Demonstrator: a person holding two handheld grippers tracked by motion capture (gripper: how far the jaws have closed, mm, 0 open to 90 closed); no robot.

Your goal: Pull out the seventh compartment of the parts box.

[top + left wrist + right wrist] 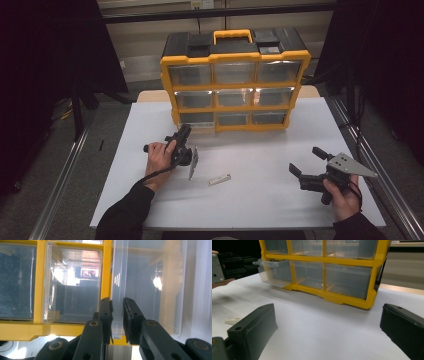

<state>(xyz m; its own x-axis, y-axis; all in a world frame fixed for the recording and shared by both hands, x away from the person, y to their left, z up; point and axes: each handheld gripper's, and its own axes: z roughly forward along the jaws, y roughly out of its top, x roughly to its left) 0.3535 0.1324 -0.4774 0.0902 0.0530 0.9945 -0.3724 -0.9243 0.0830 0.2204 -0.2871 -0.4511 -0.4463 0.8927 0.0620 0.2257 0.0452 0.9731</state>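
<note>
**Bottom-left drawer held by its front lip**

At the lower left corner of the yellow-framed organiser cabinet with nine clear plastic drawers (234,90), the left gripper (117,315) has its two black jaws nearly together, pinching the thin front lip of the clear plastic bottom-left drawer (274,273). From the right gripper view that drawer stands partly pulled out of the frame, while its neighbours sit flush.

Such a drawer is probably light, stiff and thin-walled, and its smooth plastic likely slips under a loose hold. That front lip is the sensible place to grasp; pulling straight along the runners should keep it from jamming or tipping as it clears the frame.

No contents can be made out in the open drawer, and the other eight look empty as far as the glare allows.

On the white table (260,200) a small pale flat strip (219,179) lies between the hands, apart from both. Near the table's right edge the right gripper (306,161) hangs with its jaws spread wide and nothing between them.
</note>
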